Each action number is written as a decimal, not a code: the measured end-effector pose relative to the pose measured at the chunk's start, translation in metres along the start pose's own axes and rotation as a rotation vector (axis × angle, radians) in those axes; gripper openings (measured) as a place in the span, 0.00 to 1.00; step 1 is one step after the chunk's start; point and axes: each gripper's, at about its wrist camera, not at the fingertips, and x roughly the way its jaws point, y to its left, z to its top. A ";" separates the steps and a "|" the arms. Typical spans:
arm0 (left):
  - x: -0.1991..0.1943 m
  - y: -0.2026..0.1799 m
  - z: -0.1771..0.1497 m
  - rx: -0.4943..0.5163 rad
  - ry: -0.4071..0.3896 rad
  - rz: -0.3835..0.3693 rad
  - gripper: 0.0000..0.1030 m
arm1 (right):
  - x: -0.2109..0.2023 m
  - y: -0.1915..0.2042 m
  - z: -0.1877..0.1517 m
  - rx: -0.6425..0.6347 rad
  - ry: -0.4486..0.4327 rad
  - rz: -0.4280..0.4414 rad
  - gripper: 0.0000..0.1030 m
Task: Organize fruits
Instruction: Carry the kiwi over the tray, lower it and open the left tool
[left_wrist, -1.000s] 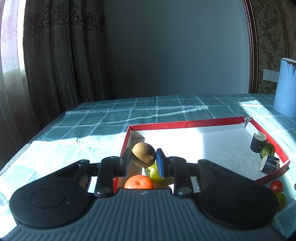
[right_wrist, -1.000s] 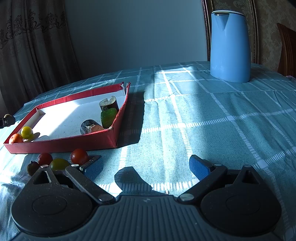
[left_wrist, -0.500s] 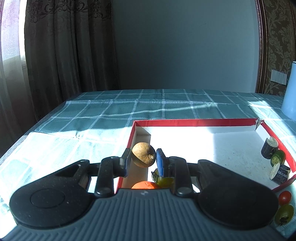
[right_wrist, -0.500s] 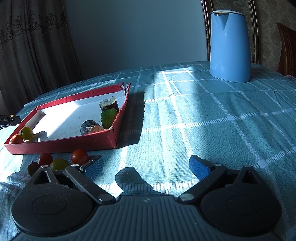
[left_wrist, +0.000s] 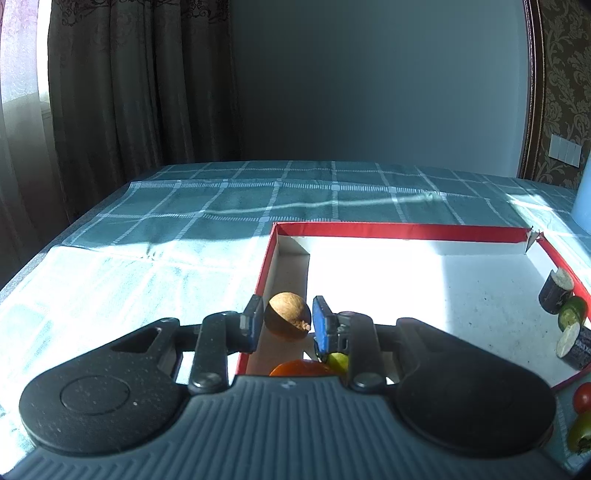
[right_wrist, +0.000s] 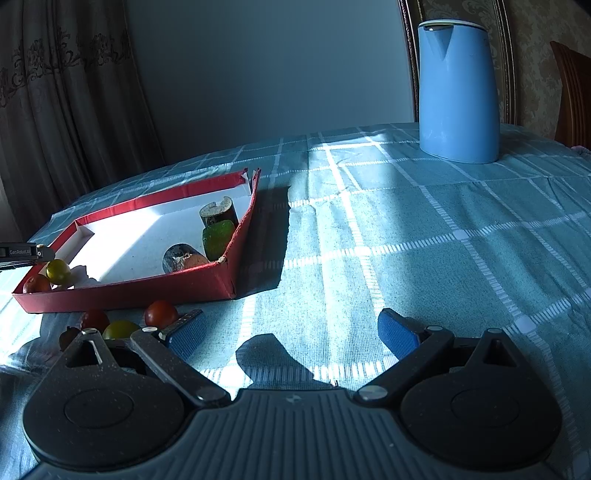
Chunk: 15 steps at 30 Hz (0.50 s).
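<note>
Kettle (right_wrist: 458, 92), blue and smooth-sided, shows whole only in my right wrist view, at one o'clock on the checked teal tablecloth (right_wrist: 424, 236); my left view catches just its pale edge at three o'clock. The left view alone shows what my left gripper (left_wrist: 288, 321) pinches: a round, rough brown fruit (left_wrist: 288, 320), pressed between the pads, hanging over the near left corner of the red cardboard tray (left_wrist: 399, 232). Below it, at six o'clock, an orange (left_wrist: 299, 368) and a yellow-green fruit (left_wrist: 339, 362) lie on the tray's white floor. My right gripper (right_wrist: 291, 332) is spread wide over bare cloth, holding nothing. At its ten o'clock, outside the tray, sit glossy red tomatoes (right_wrist: 160, 313).
</note>
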 end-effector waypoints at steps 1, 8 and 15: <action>0.002 0.001 0.000 -0.005 0.009 -0.004 0.26 | 0.000 0.000 0.000 0.001 -0.001 0.001 0.97; 0.004 0.000 -0.002 -0.002 0.018 -0.004 0.25 | 0.000 -0.001 0.000 0.004 -0.001 0.003 0.97; -0.002 0.000 -0.002 -0.002 0.008 -0.006 0.27 | 0.001 -0.001 0.000 0.007 0.000 0.005 0.97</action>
